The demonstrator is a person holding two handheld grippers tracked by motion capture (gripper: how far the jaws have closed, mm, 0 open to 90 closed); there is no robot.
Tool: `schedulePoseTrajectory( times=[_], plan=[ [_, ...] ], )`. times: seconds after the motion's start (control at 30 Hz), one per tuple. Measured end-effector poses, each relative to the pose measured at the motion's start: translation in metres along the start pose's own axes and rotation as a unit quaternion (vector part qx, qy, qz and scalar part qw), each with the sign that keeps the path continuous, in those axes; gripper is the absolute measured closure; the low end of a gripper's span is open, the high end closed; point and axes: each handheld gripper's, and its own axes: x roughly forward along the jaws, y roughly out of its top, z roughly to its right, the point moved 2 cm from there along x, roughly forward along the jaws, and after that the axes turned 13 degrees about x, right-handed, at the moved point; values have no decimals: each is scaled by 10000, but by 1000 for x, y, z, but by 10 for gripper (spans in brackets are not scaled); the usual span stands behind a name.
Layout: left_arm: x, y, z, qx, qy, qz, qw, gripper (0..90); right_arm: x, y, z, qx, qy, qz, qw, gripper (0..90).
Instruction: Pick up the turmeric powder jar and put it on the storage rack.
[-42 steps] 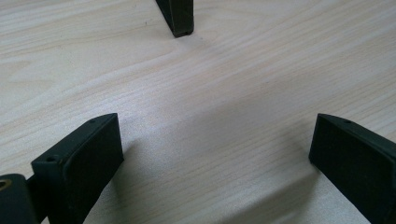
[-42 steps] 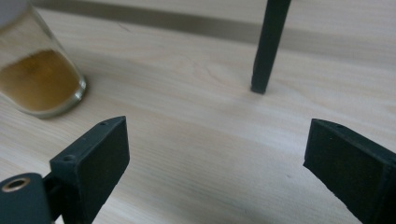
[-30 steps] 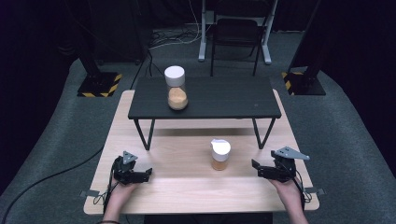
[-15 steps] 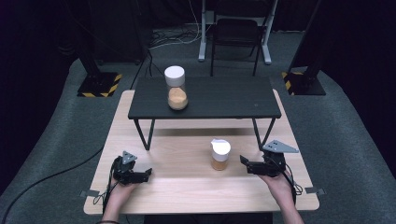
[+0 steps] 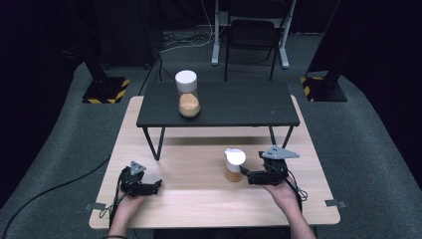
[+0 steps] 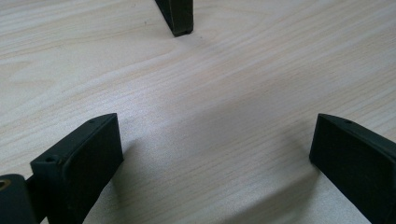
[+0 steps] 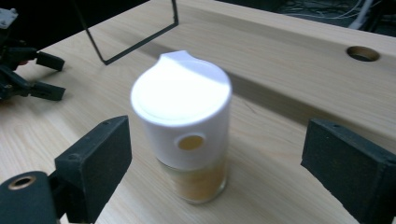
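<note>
A small jar [image 5: 233,166] with a white cap and orange-brown contents stands upright on the wooden table [image 5: 199,199]. My right gripper [image 5: 247,175] is open just right of it, jaws wide on either side of the jar [image 7: 187,126] without touching it. A taller jar [image 5: 187,94] with a white lid and orange contents stands on the black raised shelf [image 5: 234,104]. My left gripper [image 5: 155,186] rests open low over bare wood at the front left, with nothing between its jaws [image 6: 210,158].
The shelf's thin black legs [image 5: 152,142] stand on the table between the two jars; one leg's foot [image 6: 177,18] is just ahead of my left gripper. A round hole [image 7: 362,53] is in the tabletop. A chair [image 5: 251,35] and stand bases lie beyond.
My right gripper has moved left across the table toward the small jar, and its open jaws now flank it. The left gripper has stayed put.
</note>
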Motion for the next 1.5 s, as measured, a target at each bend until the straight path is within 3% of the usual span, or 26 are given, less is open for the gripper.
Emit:
schedulePoseTrajectory(
  times=[0.33,0.53,0.7,0.87,1.1,1.17,1.5],
  plan=[
    [0,0,0,4,-2,-4,10000,19,27,8,-12,-175,48,-177,9997,75],
    [0,0,0,8,-6,-7,10000,17,41,9,-13,-194,30,-261,9995,86],
    [0,0,0,12,-8,-9,10000,16,53,8,-9,-103,184,-252,9995,119],
    [0,0,0,11,-8,-8,10000,16,65,7,-15,-182,90,-332,9992,153],
    [0,0,-1,11,-9,-8,10000,16,73,4,-17,-248,35,-321,9992,217],
    [0,0,-1,12,-10,-8,10000,16,74,2,-22,-331,-122,-278,9990,290],
    [0,0,-1,12,-9,-8,10000,16,68,4,-28,-296,-316,-306,9986,296]
  ],
)
